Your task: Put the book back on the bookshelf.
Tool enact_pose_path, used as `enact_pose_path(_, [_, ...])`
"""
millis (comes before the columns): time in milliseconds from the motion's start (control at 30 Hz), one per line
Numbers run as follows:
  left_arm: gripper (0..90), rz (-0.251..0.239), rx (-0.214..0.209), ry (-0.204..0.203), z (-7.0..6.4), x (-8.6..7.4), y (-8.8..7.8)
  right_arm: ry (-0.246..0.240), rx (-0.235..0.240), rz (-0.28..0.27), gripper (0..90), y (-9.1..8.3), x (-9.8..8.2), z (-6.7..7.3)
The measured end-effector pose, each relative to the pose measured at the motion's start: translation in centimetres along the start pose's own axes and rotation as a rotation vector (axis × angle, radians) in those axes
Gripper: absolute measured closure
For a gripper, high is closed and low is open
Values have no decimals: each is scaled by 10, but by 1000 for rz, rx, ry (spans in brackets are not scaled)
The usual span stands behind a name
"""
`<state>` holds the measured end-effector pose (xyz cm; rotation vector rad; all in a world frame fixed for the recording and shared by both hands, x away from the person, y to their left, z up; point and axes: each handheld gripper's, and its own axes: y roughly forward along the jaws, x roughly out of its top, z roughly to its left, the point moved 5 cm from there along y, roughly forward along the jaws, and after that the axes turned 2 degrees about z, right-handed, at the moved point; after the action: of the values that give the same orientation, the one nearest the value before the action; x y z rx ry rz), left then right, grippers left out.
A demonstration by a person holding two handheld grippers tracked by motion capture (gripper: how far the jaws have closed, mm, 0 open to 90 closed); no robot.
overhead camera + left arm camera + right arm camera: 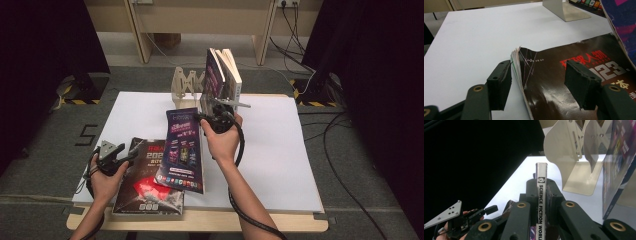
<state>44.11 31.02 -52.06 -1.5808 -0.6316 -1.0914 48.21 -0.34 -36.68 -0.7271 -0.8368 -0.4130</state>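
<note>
**Putting the magazine on the rack with care**

High view: The right tongs pinch the top edge of a thin purple and blue magazine. It hangs over the white table, its bottom resting on a flat black and red magazine. Behind stands a pale wooden book rack with leaning books. A good way is probably to lift slowly, keep the magazine straight, and slide it in beside the books. The left tongs are at the black magazine.

Left gripper view: The left tongs stand wide around the black magazine's corner, not squeezing. Its far end is cut off.

Right gripper view: The right tongs are tight on the white spine. The cover is hidden.
</note>
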Motion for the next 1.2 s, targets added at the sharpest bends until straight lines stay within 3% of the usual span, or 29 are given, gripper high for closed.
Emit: enact_pose_path(1200, [378, 3, 0, 11, -1, 0, 0, -22, -39, -141, 835, -31, 27, -9])
